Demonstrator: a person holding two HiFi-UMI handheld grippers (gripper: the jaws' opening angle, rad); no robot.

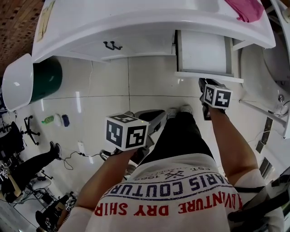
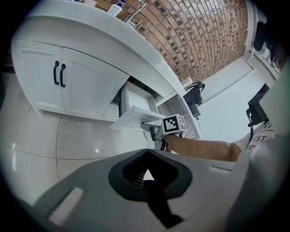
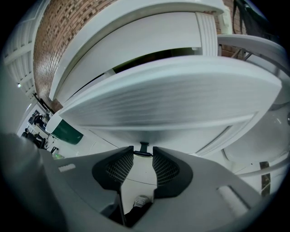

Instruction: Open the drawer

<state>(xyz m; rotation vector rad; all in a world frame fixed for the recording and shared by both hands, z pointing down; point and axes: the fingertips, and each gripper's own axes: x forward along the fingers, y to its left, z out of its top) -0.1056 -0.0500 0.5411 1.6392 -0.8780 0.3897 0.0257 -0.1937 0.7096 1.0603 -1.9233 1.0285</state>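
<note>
The white drawer (image 1: 202, 52) under the counter stands pulled out, its front panel (image 1: 209, 77) facing me. My right gripper (image 1: 205, 84) is at the panel's underside. In the right gripper view the small black handle (image 3: 144, 151) sits between the tips of my right gripper (image 3: 143, 156), whose jaws stand apart. The left gripper view shows the drawer (image 2: 136, 114) with the right gripper (image 2: 152, 130) at its front edge. My left gripper (image 1: 154, 118) hangs in mid-air over the floor, away from the drawer. Its tips (image 2: 147, 153) meet, with nothing between them.
Left of the drawer is a cabinet with two black door handles (image 1: 112, 45). A green bin (image 1: 47, 79) stands on the tiled floor at the left, near small bottles (image 1: 56, 120). A pink cloth (image 1: 247, 9) lies on the counter. A seated person's legs (image 1: 31, 165) show at lower left.
</note>
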